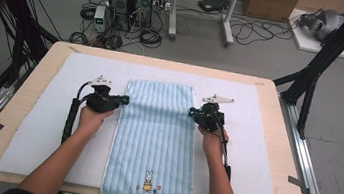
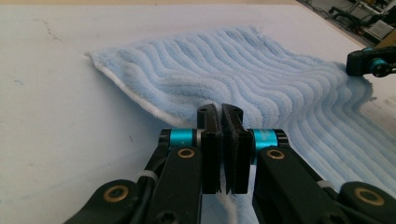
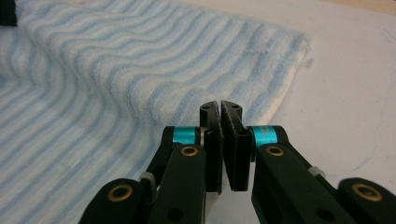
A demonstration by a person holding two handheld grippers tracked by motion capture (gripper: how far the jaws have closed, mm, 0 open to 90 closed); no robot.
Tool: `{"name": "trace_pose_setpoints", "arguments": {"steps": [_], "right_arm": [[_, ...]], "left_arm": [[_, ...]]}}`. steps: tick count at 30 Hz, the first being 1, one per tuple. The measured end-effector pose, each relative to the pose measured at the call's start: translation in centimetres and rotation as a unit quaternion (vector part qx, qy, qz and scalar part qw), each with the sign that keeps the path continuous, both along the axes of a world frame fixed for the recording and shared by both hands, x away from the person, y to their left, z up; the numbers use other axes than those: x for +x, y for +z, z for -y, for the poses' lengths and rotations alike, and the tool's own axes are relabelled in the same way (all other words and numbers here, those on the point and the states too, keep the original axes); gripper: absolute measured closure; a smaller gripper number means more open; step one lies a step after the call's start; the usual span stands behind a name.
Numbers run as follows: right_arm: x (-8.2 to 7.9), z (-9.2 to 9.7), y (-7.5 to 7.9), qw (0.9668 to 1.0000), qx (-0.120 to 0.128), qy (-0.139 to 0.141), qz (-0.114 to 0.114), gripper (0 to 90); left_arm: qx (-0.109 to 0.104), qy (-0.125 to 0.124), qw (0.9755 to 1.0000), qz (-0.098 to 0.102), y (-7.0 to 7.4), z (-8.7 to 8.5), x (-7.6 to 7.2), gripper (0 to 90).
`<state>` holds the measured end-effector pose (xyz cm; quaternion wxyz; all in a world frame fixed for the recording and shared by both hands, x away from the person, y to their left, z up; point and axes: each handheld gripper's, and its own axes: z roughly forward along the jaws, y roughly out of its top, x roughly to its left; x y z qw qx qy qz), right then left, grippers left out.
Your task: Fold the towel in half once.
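A light blue striped towel (image 1: pixel 155 135) lies lengthwise on the white mat (image 1: pixel 40 125), with a small rabbit motif (image 1: pixel 148 181) near its front end. My left gripper (image 1: pixel 125 100) is shut on the towel's left edge, in the far half. My right gripper (image 1: pixel 191 111) is shut on the right edge, straight across from it. In the left gripper view the jaws (image 2: pixel 220 112) are pressed together with the towel's (image 2: pixel 224 70) white hem pinched low between them, and the cloth rises in a ripple ahead. In the right gripper view the jaws (image 3: pixel 219 108) grip the towel's (image 3: pixel 116 70) edge the same way.
The mat covers most of a wooden table (image 1: pixel 24 92), with bare mat to both sides of the towel. The towel's front end hangs slightly over the table's near edge. Beyond the table the floor holds computer towers (image 1: pixel 131 1), cables and black frame legs (image 1: pixel 313 80).
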<state>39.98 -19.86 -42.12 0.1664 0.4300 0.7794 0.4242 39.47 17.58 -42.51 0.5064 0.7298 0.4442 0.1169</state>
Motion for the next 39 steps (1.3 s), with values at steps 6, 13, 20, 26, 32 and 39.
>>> {"name": "trace_pose_setpoints", "arguments": {"steps": [6,13,20,26,32,39], "right_arm": [[-1.9,0.1,0.2,0.9997,-0.012,0.022,0.003,87.4],[-4.5,0.7,0.0,0.9991,0.004,0.042,0.006,87.3],[-6.7,1.1,-0.2,0.9984,0.007,0.055,0.007,87.4],[-8.1,1.3,-0.7,0.9977,-0.004,0.068,-0.002,87.3],[-8.5,1.4,-1.0,0.9974,-0.002,0.070,-0.015,78.5],[-8.3,2.2,-0.4,0.9995,0.006,0.029,0.010,58.3]], "left_arm": [[0.008,-0.022,0.9996,0.016,0.2,0.2,-2.2,85.9],[-0.004,-0.033,0.9993,0.016,-0.6,-0.3,-4.1,85.8],[-0.008,-0.055,0.9983,0.013,-0.9,-0.4,-5.9,85.7],[0.000,-0.071,0.9975,0.008,-1.1,-0.4,-7.2,85.7],[0.013,-0.066,0.9977,0.001,-1.4,-0.6,-7.8,76.9],[0.002,0.012,0.9999,-0.002,-1.0,-1.2,-5.6,45.8]]}}
